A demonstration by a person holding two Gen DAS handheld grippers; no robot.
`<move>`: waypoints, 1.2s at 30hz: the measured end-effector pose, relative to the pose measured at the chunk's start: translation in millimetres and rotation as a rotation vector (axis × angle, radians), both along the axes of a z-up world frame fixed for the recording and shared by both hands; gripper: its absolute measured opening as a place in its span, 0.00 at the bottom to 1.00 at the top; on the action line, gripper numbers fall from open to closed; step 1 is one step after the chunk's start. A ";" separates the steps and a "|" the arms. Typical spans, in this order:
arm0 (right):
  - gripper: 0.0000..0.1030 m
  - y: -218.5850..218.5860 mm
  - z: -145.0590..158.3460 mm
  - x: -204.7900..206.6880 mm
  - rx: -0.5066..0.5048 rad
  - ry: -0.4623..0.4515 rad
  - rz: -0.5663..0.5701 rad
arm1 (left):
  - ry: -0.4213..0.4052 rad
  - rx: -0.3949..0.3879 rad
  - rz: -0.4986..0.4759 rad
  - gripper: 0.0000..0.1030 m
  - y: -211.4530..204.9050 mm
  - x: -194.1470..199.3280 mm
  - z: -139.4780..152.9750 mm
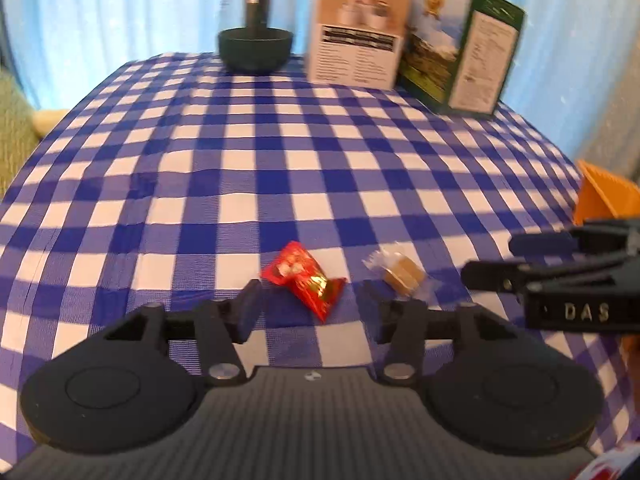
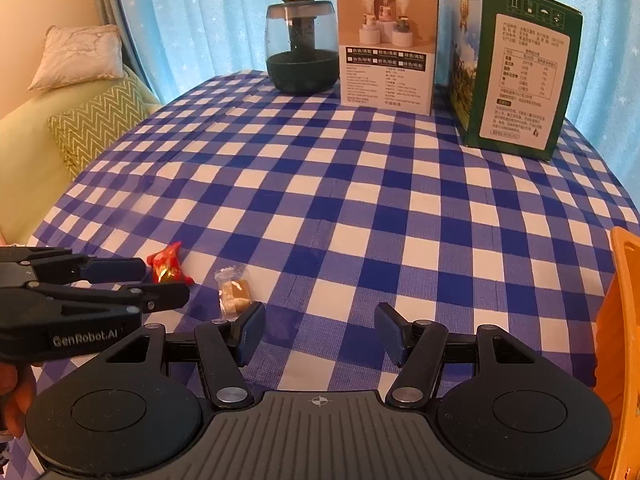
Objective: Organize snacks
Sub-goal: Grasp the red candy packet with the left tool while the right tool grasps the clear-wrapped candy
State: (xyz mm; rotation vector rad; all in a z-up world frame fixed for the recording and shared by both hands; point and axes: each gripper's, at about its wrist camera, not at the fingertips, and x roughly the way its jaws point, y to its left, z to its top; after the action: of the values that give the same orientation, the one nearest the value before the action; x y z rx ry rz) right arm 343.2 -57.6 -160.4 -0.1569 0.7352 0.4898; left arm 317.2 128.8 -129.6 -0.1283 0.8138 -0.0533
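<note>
Gingham tablecloth (image 2: pixel 320 184) backed by blue curtains (image 2: pixel 200 12) lies under the left gripper (image 1: pixel 310 300) and right gripper (image 2: pixel 318 328), jaws apart.

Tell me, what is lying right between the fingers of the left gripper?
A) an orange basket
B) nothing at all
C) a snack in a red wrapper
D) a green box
C: in the left wrist view the red-wrapped snack lies on the checked tablecloth between the spread fingers of the open left gripper, with the clear-wrapped brown snack just to its right.
</note>
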 end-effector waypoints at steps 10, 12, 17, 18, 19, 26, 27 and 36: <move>0.60 4.4 -1.5 2.8 -0.005 -0.007 0.005 | -0.023 -0.127 0.108 0.36 17.8 10.3 -4.1; 0.60 5.3 -1.4 2.4 -0.005 -0.012 0.006 | -0.021 -0.086 0.095 0.32 12.9 11.6 -3.9; 0.59 10.7 -2.5 1.7 -0.007 -0.031 0.039 | -0.002 -0.045 0.063 0.20 7.8 9.9 -3.9; 0.60 12.7 -3.4 1.2 -0.007 -0.035 0.050 | -0.001 -0.037 0.057 0.19 7.8 9.6 -3.5; 0.59 14.9 -4.3 0.8 -0.007 -0.040 0.065 | 0.002 -0.030 0.052 0.19 7.5 9.3 -3.1; 0.50 33.0 -10.6 -1.7 -0.007 -0.076 0.150 | 0.014 0.007 0.053 0.19 16.6 0.0 1.7; 0.46 35.4 -12.6 -0.7 -0.010 -0.074 0.156 | 0.014 0.003 0.059 0.19 19.0 -2.0 2.4; 0.23 49.7 -25.3 -1.8 -0.048 -0.088 0.208 | 0.016 -0.012 0.047 0.19 21.6 -6.8 4.4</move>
State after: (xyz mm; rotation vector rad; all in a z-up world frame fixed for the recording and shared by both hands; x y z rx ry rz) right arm 341.4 -7.9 -185.7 -0.3005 0.6481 0.6594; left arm 310.4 150.5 -125.2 -0.1589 0.8259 -0.0132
